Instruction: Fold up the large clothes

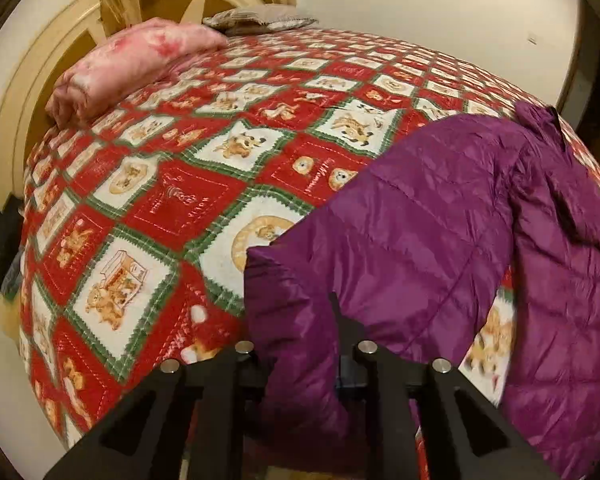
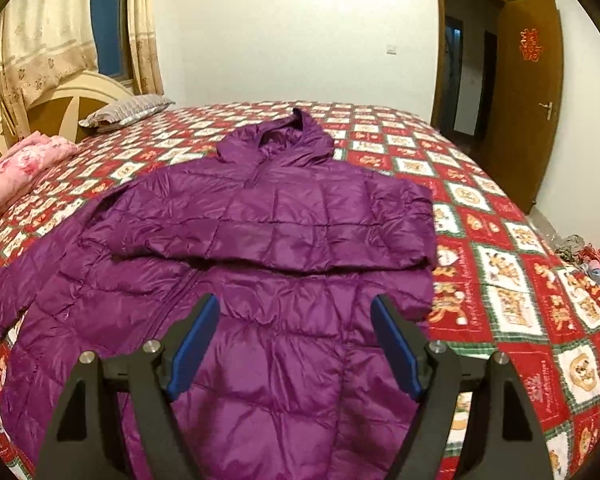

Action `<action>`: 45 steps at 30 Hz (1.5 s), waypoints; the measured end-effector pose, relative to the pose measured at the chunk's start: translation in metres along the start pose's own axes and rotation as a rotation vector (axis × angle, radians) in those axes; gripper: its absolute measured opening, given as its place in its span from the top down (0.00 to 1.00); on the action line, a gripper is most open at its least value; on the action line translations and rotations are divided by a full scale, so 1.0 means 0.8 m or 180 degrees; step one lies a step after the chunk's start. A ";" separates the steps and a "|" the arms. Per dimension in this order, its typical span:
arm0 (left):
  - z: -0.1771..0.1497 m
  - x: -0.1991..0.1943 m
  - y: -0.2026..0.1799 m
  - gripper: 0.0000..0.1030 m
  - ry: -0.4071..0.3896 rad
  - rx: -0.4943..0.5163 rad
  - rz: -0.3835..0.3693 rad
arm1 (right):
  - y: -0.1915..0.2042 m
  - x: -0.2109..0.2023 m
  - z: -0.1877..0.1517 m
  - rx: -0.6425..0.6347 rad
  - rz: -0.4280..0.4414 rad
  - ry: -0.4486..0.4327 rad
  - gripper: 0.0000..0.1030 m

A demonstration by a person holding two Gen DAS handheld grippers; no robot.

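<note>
One wide bed (image 2: 512, 280), covered in a red, white and green quilted patchwork spread, fills both views and carries everything else. Spread over its near part, directly beneath and ahead of the right claw (image 2: 296, 344), lies the purple quilted hooded puffer jacket (image 2: 276, 216), front up, hood pointing away from the claw toward the far wall; one sleeve is folded straight across the chest, just beyond the claw's tips. That right claw stands wide open above the jacket's lower body, its blue pads (image 2: 196, 340) well apart and closed on nothing. The left claw (image 1: 304, 356) is nearly closed, its black fingers pinching the end of the jacket's other sleeve (image 1: 300, 304), which runs up and away from the claw to the right toward the jacket's body; the cuff fabric bunches between the fingers and hides their tips. Beyond the left claw and to its left, at the head of the bed, rests a folded pink floral blanket (image 1: 136, 64), and farther back beside it a grey patterned pillow (image 1: 260, 20) lies against the cream curved wooden headboard (image 1: 32, 92). Yellowish patterned curtains (image 2: 44, 36) hang behind the headboard, far ahead of the right claw on its left. Far to that claw's right a brown wooden door (image 2: 528, 96) stands open, a red paper decoration (image 2: 531, 46) on its panel.
</note>
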State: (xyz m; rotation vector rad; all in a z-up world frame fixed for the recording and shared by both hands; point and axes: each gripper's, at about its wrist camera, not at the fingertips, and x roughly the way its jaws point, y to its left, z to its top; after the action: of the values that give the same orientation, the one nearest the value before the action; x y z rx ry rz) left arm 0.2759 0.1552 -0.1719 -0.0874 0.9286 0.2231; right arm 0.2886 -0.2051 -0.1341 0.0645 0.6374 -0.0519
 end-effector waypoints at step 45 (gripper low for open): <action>0.116 -0.035 -0.283 0.04 -0.1154 0.1096 0.0171 | 0.026 0.043 0.029 0.0219 0.0927 0.0463 0.20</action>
State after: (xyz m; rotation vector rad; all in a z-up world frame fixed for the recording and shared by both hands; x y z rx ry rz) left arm 0.3841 -0.0540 -0.0987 0.2884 0.5970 0.1203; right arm 0.3318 -0.1869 -0.1350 0.2284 0.7658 0.2140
